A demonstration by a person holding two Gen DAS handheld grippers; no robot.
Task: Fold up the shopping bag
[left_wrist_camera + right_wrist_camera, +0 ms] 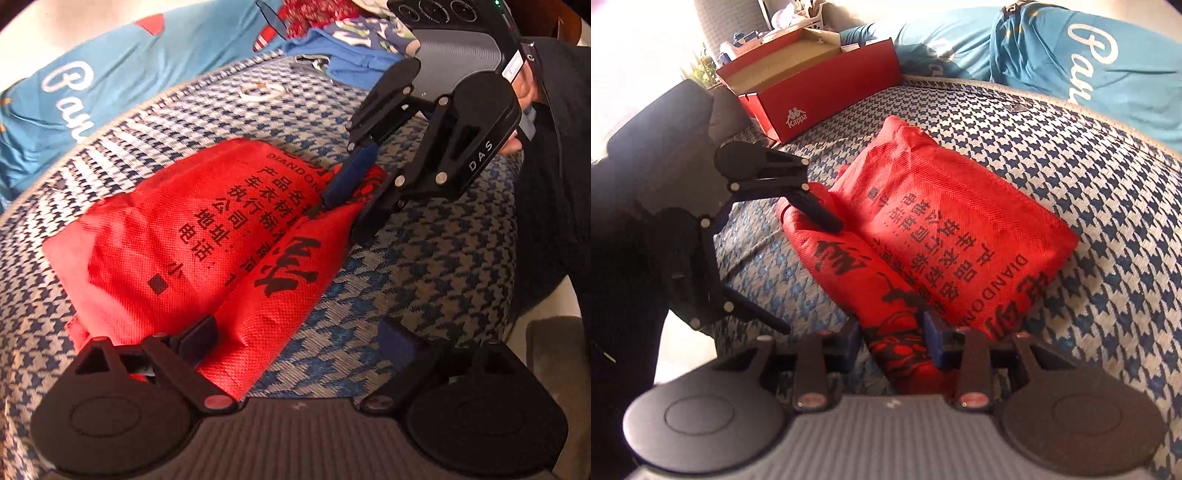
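A red non-woven shopping bag (192, 236) with black Chinese print lies folded into a narrow bundle on a blue-and-white houndstooth cushion (424, 280). It also shows in the right wrist view (945, 229). My left gripper (295, 332) is open, its left finger (199, 334) resting on the bag's near end. It appears from the side in the right wrist view (812, 273). My right gripper (892, 338) straddles a rolled fold of the bag's other end, its jaws narrow around it; in the left wrist view it (343, 206) pinches the bag's far end.
An open red Kappa shoebox (816, 85) stands at the cushion's far left edge. A teal shirt with white lettering (1071, 48) lies behind the cushion, also in the left wrist view (92, 77). Blue clothes (354, 48) lie at the back. A white ring (262, 90) lies on the cushion.
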